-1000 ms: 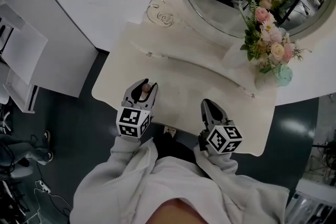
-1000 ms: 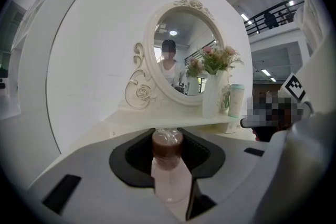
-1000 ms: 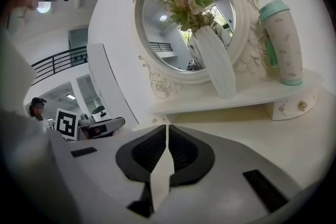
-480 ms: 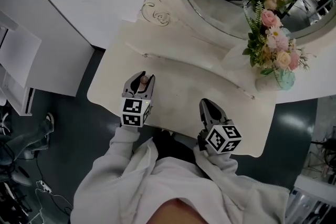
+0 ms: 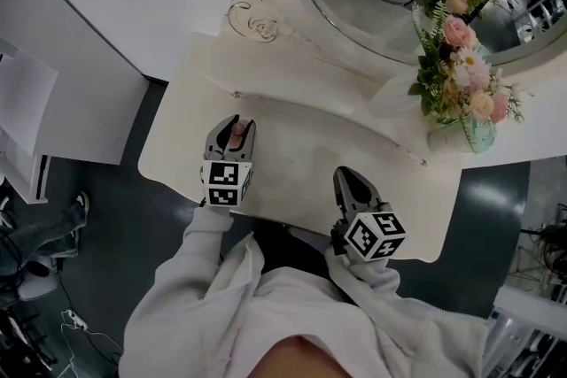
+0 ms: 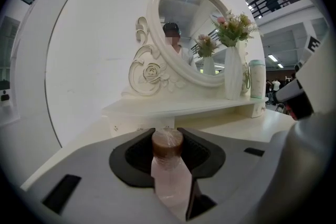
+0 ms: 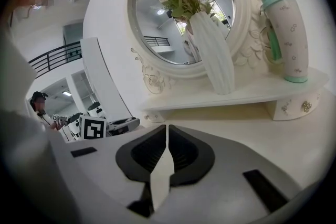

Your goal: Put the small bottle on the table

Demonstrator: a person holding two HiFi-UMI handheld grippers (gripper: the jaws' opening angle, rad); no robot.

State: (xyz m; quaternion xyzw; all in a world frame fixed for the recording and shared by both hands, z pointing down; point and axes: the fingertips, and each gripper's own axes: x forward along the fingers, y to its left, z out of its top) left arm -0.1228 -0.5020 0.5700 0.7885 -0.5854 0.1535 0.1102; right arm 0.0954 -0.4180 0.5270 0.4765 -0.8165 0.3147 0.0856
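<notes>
Small bottle (image 6: 169,165), only one of it, is sitting between the jaws of the left gripper (image 5: 232,135). The two dark pads are pressing on its pale pink body from either side, and its brown, film-wrapped cap is poking up between the fingertips. The jaws are standing narrowly apart, just as far as the bottle's width. The left gripper is holding the bottle over the front left part of the cream table (image 5: 301,146); whether its base is touching the top cannot be told.

The right gripper (image 5: 348,178) is hanging over the table's front edge, well apart from the left one. Its two jaws are meeting tip to tip with nothing between them. Each gripper is carrying one marker cube, two in all: one (image 5: 227,183) behind the left jaws and one (image 5: 376,235) behind the right. Two pale sleeves are reaching down to them.

Beyond both grippers a low raised shelf (image 7: 236,94) is running along the table's back. On it one white ribbed vase (image 7: 218,55) is standing upright, holding a bunch of pink and cream flowers (image 5: 461,57), and just beside it one tumbler (image 7: 286,34) with a teal lid is standing. Behind these, one round mirror (image 5: 399,4) in a scrolled white frame is leaning back against the wall.
</notes>
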